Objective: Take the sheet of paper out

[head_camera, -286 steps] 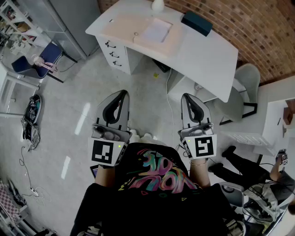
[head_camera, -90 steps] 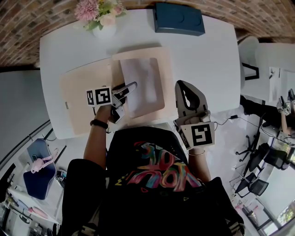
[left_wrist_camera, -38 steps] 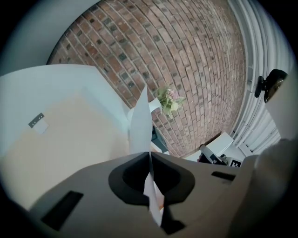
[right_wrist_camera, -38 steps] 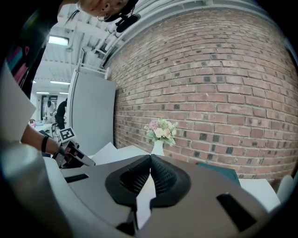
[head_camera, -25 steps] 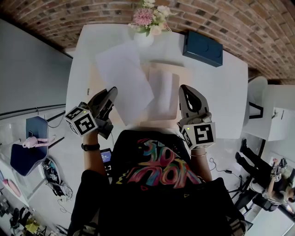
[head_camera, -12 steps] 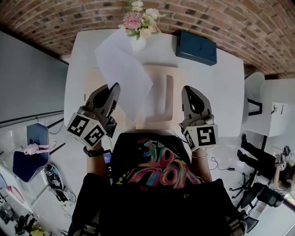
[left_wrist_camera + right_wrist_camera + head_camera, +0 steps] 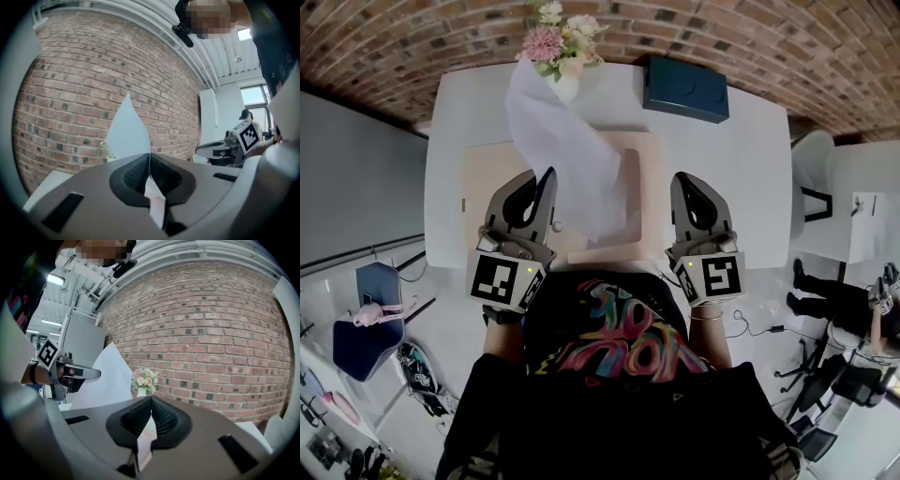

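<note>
Brick-walled room, white desk [image 7: 750,141] | left gripper [image 7: 549,178] was clamped on sheet of paper [image 7: 567,141], held aloft, far corner just beside flower vase [image 7: 565,89] | right gripper [image 7: 680,180] was closed, empty, well apart from vase | risk: swinging sheet could topple vase; thin edge grip could slip.

A beige folder [image 7: 487,178] is being carried by the white table [image 7: 741,169], near its front edge. A dark blue box [image 7: 685,89] and a vase of flowers [image 7: 565,86] are being borne at the far edge.
</note>
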